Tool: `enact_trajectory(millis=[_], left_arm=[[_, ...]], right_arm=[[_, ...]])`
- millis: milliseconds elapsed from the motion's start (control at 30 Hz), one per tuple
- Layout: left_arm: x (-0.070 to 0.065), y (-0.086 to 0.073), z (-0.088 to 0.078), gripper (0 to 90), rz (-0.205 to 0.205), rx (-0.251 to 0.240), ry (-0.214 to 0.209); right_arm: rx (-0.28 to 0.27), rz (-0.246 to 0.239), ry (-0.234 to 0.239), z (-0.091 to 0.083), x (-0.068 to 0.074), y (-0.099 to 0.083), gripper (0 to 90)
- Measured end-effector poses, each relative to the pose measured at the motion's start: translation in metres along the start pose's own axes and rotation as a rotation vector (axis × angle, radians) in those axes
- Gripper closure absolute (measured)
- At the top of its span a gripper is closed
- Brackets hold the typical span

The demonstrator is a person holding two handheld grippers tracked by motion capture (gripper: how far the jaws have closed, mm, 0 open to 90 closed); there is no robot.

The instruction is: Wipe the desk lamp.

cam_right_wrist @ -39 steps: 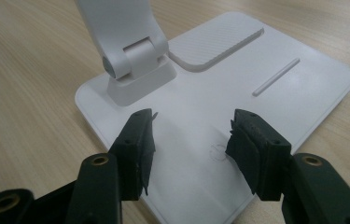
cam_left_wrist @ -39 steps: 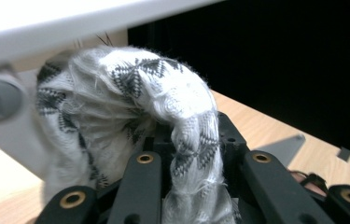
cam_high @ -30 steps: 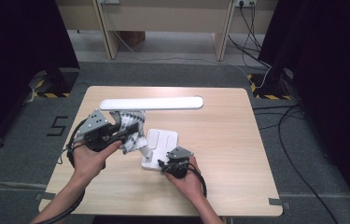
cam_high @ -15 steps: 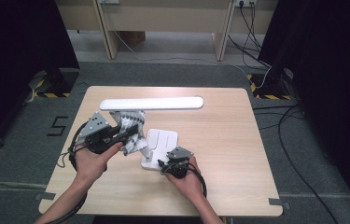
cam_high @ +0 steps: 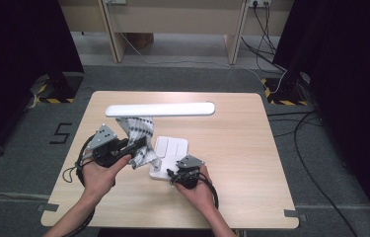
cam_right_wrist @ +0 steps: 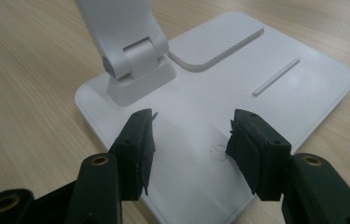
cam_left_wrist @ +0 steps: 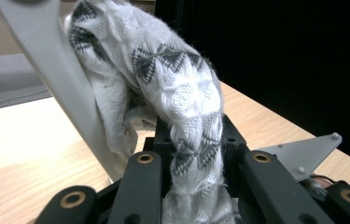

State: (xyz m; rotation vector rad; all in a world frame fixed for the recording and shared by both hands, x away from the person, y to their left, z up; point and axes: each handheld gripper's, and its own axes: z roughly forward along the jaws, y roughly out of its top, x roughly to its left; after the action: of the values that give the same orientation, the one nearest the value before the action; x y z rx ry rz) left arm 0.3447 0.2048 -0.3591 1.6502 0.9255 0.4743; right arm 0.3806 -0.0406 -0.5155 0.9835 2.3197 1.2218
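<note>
Cloth point(cam_high: 139, 139) against lamp arm point(cam_left_wrist: 56, 70)

In the high view, the patterned cloth point(cam_high: 138, 138) covers most of the desk lamp's arm, and the left gripper point(cam_high: 140, 144) has its tips buried in the folds. In the left gripper view the cloth point(cam_left_wrist: 182, 102) hides where the pads meet it, and the lamp arm point(cam_left_wrist: 65, 79) is cut off at the top left edge. In the right gripper view the lamp base point(cam_right_wrist: 256, 107) runs under the right gripper point(cam_right_wrist: 191, 135), so whether the tips touch it cannot be told; the arm leaves the top edge.
</note>
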Motion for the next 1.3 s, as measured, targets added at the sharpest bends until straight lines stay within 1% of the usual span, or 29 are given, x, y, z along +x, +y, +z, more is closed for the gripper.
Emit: enact_trajectory(millis=[367,467,667,933,1067,1300], left_arm=[[0.000,-0.008,0.001,74.9,-0.004,0.010,0.003],[0.000,-0.012,0.001,74.9,-0.003,0.021,0.003],[0.000,-0.019,0.003,74.9,-0.014,0.029,0.003],[0.000,-0.026,0.007,74.9,-0.020,0.044,0.004],[0.001,-0.030,0.010,74.9,-0.012,0.056,0.006],[0.001,-0.037,0.013,74.9,-0.016,0.072,0.008]], right_arm=[[-0.001,0.000,-0.001,0.000,0.000,0.000,49.5],[-0.001,-0.001,-0.001,0.000,0.000,0.000,49.5],[-0.001,-0.001,-0.001,0.000,0.000,0.000,49.5],[-0.001,0.000,-0.001,0.000,0.000,0.000,49.5],[-0.002,-0.002,-0.001,0.000,0.000,0.000,49.5],[0.000,-0.002,-0.001,0.000,0.000,0.000,49.5]])
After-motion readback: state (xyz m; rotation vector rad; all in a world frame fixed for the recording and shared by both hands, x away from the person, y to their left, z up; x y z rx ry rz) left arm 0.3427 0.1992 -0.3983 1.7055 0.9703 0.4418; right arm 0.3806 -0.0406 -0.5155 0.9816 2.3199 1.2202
